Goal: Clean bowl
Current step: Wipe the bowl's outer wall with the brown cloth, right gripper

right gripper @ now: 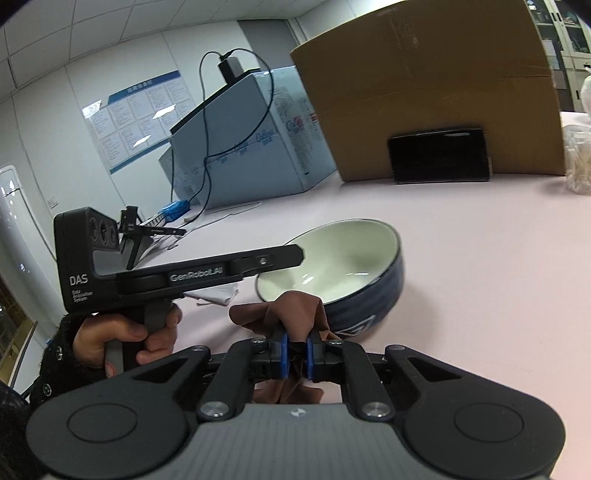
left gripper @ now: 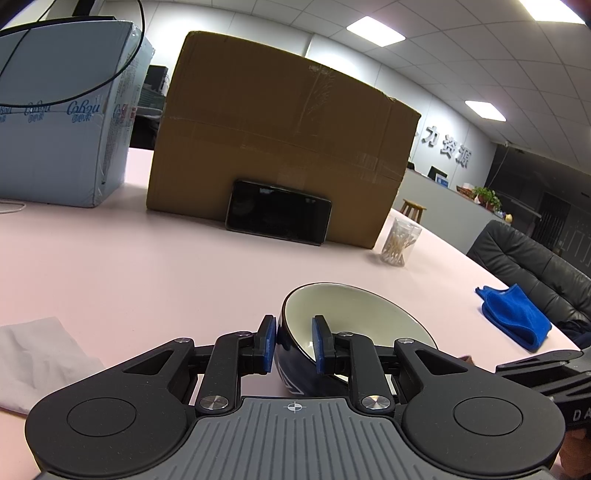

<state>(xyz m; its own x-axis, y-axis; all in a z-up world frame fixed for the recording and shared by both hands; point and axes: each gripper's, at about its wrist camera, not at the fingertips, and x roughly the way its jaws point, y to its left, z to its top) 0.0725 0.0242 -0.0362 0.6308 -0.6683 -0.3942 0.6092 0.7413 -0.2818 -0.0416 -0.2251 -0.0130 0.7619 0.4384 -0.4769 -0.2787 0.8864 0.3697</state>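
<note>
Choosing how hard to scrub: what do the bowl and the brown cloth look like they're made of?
Bowl: likely glazed ceramic; glossy cream inside with highlights, dark blue ribbed outside. Brown cloth: soft thin fabric, matte, bunching into folds where the right tongs pinch it; exact fibre unclear.

Bright ceiling panels, fisheye-bent edges, slight motion blur

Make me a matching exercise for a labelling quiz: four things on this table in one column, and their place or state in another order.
Things:
1. bowl
2. brown cloth
3. blue cloth
4. phone

States:
A. leaning against the cardboard box
B. clamped in the right tool
C. lying loose near the table edge
D. tilted, rim gripped by the left tool

Pairs: 1-D, 2-B, 3-C, 4-A
</note>
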